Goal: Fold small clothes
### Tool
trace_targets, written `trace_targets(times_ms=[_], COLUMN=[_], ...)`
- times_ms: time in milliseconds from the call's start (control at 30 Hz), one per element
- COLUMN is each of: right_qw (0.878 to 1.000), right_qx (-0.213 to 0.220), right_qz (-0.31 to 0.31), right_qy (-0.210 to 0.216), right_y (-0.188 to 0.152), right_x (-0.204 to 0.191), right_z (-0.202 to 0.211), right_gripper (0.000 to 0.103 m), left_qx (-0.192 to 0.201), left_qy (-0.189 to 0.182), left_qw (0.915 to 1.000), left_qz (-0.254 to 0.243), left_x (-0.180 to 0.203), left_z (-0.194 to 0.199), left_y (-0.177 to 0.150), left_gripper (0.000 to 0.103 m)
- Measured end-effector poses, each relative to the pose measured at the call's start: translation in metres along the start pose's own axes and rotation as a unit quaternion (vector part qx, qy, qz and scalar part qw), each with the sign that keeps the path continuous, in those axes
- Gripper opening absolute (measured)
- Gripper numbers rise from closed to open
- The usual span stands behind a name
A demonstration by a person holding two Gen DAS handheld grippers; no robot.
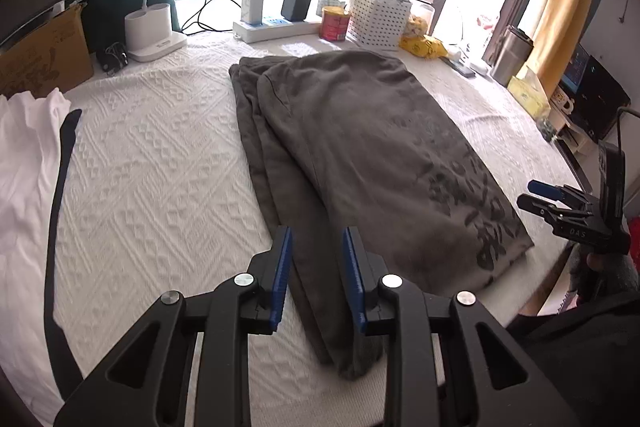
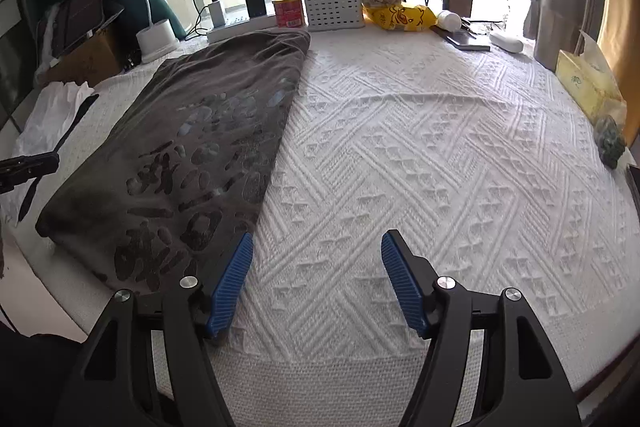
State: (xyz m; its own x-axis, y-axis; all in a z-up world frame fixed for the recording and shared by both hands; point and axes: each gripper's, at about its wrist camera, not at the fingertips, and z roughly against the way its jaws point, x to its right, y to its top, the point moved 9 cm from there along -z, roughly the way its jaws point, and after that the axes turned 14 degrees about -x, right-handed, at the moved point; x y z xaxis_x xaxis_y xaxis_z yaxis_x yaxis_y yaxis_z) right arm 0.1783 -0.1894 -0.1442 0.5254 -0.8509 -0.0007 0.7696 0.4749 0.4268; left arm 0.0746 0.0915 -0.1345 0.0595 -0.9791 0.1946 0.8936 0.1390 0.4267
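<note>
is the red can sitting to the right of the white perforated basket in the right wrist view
No, the red can stands just left of the white perforated basket, next to the power strip.

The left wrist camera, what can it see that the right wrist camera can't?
Only the left wrist view shows the shirt's stacked folded edges and the right gripper from the side. Only the right wrist view shows the green tissue pack. Both show the grey printed shirt, red can, white basket and white bedspread.
</note>
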Motion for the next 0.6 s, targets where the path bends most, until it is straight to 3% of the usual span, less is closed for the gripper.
trace_targets(times_ms=[233, 600], right_qw=[1.0, 1.0], right_qx=[0.002, -0.005], right_qz=[-0.001, -0.008], right_qy=[0.002, 0.011], right_y=[0.032, 0.083], right_x=[0.008, 0.013], right_z=[-0.008, -0.034], right_gripper=[0.07, 0.07], left_qx=[-0.003, 0.01], left_qy=[0.003, 0.01], left_qw=[0.9998, 0.9999], left_qz=[0.02, 0.005], left_x=[-0.019, -0.029], left_z=[-0.02, -0.051], left_y=[0.034, 0.091], left_gripper=[0.026, 0.026])
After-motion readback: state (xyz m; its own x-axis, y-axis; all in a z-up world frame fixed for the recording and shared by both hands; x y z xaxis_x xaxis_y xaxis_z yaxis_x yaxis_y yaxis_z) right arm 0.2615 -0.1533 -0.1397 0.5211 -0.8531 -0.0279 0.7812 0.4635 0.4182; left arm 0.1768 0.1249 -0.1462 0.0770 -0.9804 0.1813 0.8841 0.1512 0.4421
